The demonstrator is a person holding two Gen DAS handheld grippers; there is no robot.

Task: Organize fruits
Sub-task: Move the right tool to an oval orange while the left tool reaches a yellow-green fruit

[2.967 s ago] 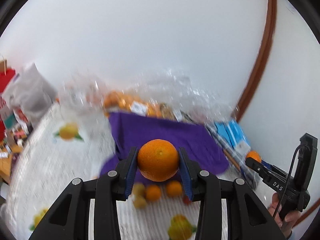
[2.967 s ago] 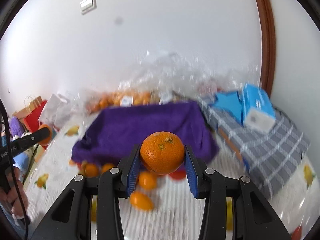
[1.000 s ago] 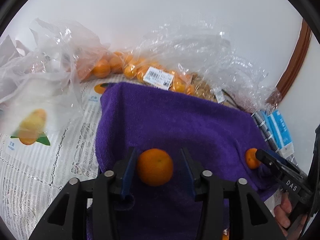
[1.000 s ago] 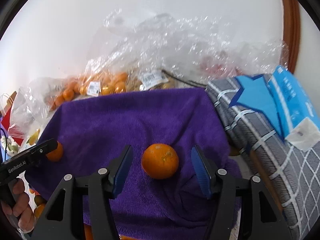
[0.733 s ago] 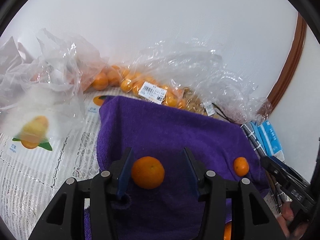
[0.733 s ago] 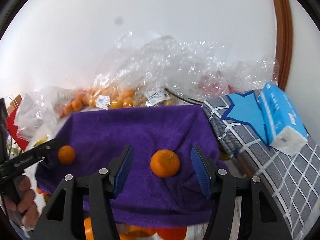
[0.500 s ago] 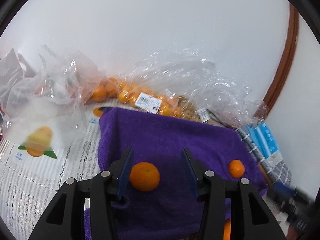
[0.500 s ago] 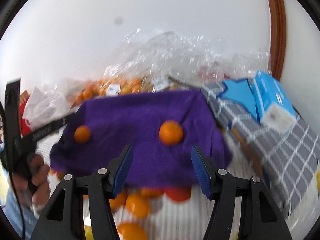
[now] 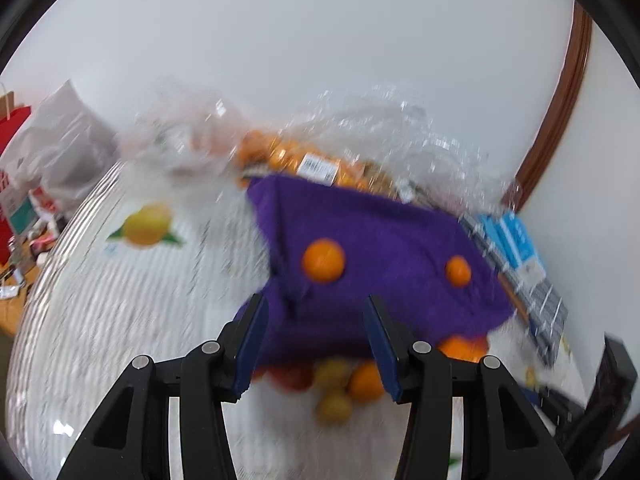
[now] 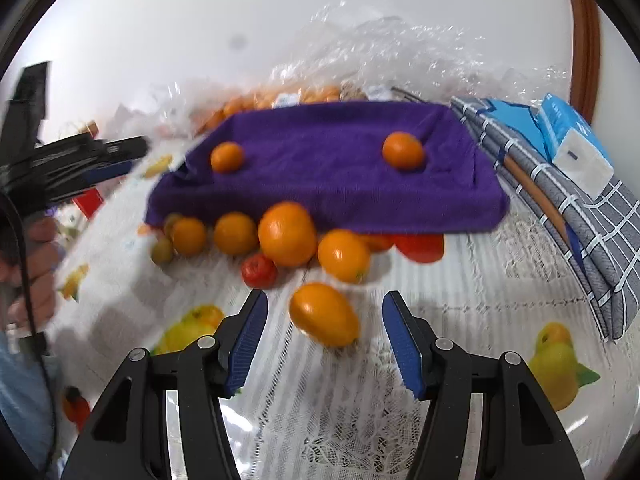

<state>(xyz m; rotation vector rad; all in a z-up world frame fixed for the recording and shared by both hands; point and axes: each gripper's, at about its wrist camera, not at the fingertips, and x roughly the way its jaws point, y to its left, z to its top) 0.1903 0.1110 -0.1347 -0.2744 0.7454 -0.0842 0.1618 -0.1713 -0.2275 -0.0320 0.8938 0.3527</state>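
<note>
While beside towel (image 10: pixel 320 184) edge, loose fruit (image 10: pixel 286 234)

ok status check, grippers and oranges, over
Both hand-held grippers empty: left jaws opening, right open. Two oranges on purple towel. Loose oval orange lies beyond right fingertips, untouched.

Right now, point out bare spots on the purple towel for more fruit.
The purple towel is bare between its two oranges and along its front edge. Crowded: the loose fruit pile below that edge.
</note>
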